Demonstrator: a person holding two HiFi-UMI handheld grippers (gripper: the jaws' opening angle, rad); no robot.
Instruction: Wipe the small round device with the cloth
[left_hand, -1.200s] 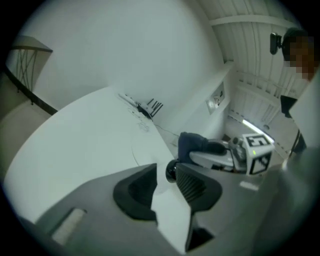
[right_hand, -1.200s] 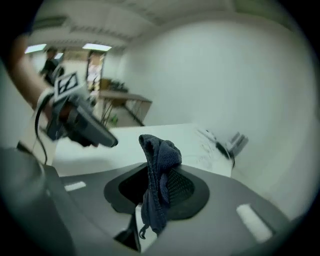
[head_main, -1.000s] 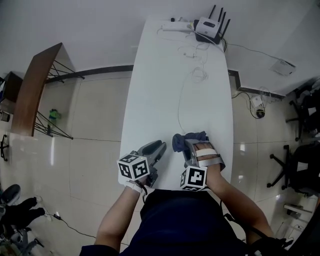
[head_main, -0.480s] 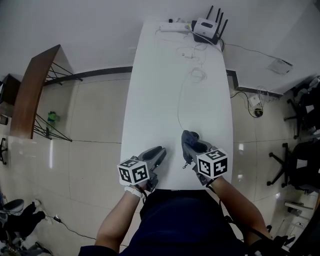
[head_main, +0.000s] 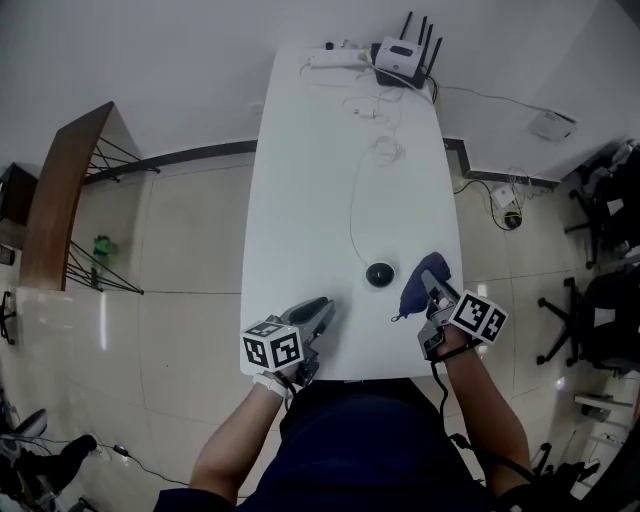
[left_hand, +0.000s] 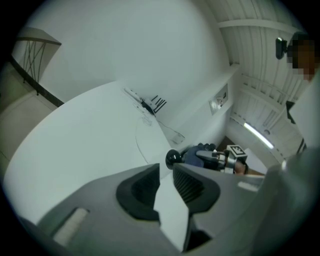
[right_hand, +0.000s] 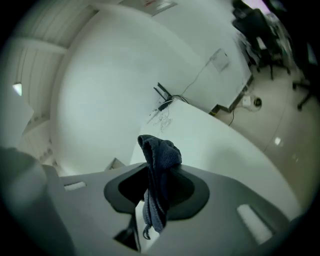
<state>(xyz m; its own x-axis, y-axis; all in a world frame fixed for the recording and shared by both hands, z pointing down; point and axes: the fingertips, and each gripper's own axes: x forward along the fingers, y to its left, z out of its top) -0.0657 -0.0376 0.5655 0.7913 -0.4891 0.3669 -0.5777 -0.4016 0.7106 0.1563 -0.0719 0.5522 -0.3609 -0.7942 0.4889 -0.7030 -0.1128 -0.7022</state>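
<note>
A small round black device (head_main: 380, 274) sits on the white table (head_main: 320, 170) near its front, bare; the left gripper view shows the device (left_hand: 173, 158) just past the jaws. My right gripper (head_main: 432, 296) is to the device's right, shut on a dark blue cloth (head_main: 418, 282) that hangs bunched from its jaws. In the right gripper view the cloth (right_hand: 159, 170) fills the gap. My left gripper (head_main: 322, 306) rests at the front edge, left of the device. Its jaws have just been closing; a narrow gap remains with nothing in it.
A thin white cable (head_main: 353, 215) runs from the device toward the far end, where a router (head_main: 400, 58) with antennas and a power strip (head_main: 330, 57) stand. A brown shelf (head_main: 60, 190) is on the floor at left, office chairs (head_main: 600, 330) at right.
My right gripper has rolled and swung to the right with the cloth, uncovering the black device. The left gripper has stayed where it was.
</note>
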